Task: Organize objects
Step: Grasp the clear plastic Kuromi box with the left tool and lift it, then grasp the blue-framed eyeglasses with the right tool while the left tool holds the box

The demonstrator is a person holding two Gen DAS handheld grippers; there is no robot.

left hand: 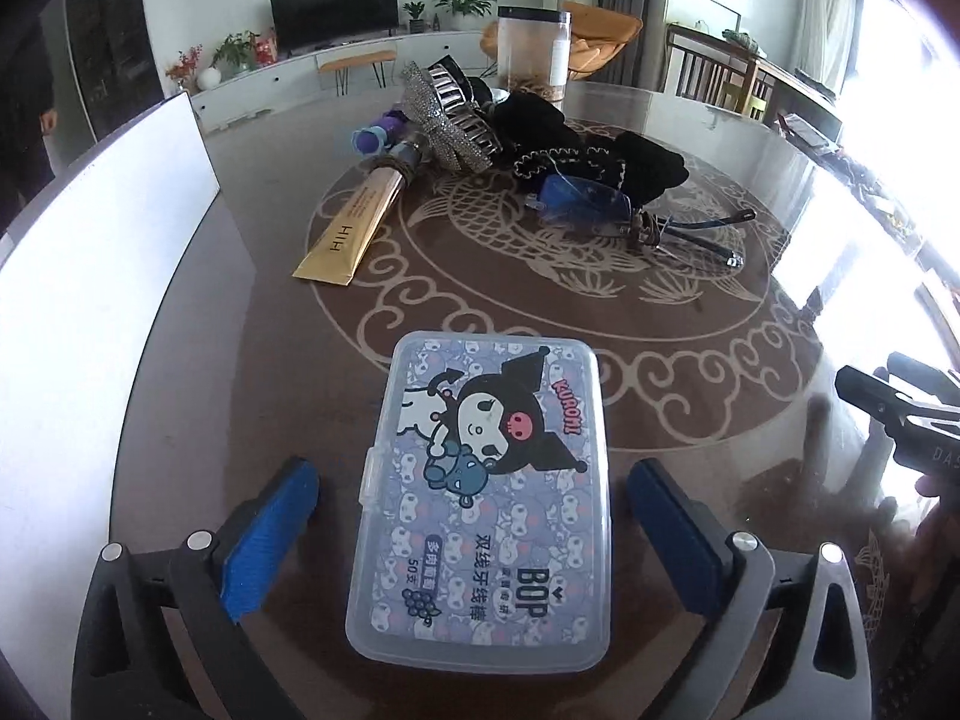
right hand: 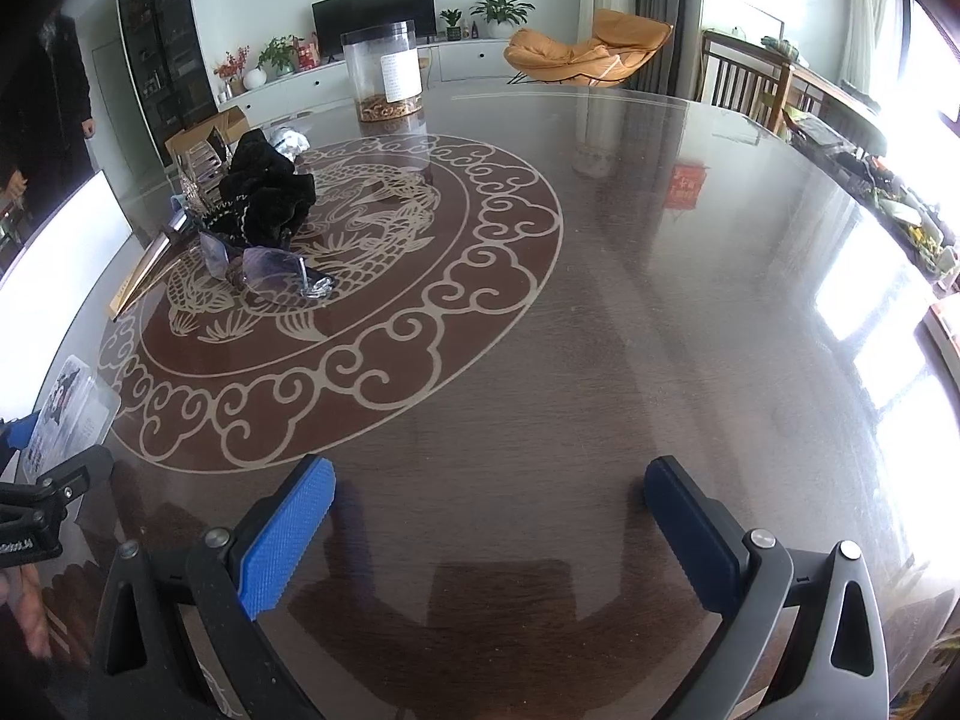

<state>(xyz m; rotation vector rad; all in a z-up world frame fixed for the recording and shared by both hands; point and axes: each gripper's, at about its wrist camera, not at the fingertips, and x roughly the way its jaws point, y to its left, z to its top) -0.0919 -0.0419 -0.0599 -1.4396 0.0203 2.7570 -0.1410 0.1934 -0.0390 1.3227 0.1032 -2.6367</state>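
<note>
Left wrist view: a clear plastic floss-pick box (left hand: 480,504) lies flat on the dark glossy table (left hand: 690,420), between the blue pads of the left gripper (left hand: 474,528), whose jaws stand wide apart with a gap on each side of the box. Its lid shows a cartoon character and the words "KUROMI" and "BOP", with Chinese text and "50", all reading upside down from this camera. Farther along the table, on a pale dragon-and-cloud medallion, lies a gold tube (left hand: 354,222) printed "HIH", its cap end touching a rhinestone hair claw (left hand: 450,108). Just beside that sit a heap of black fabric (left hand: 600,150) and blue-tinted glasses (left hand: 588,204). A clear canister with a white label (left hand: 534,51) stands behind the pile. A white board (left hand: 90,276) leans at the left edge.

Right wrist view: the right gripper (right hand: 489,525) hangs over bare table, jaws wide apart with nothing between them, well apart from the pile. The box appears at the far left edge.
</note>
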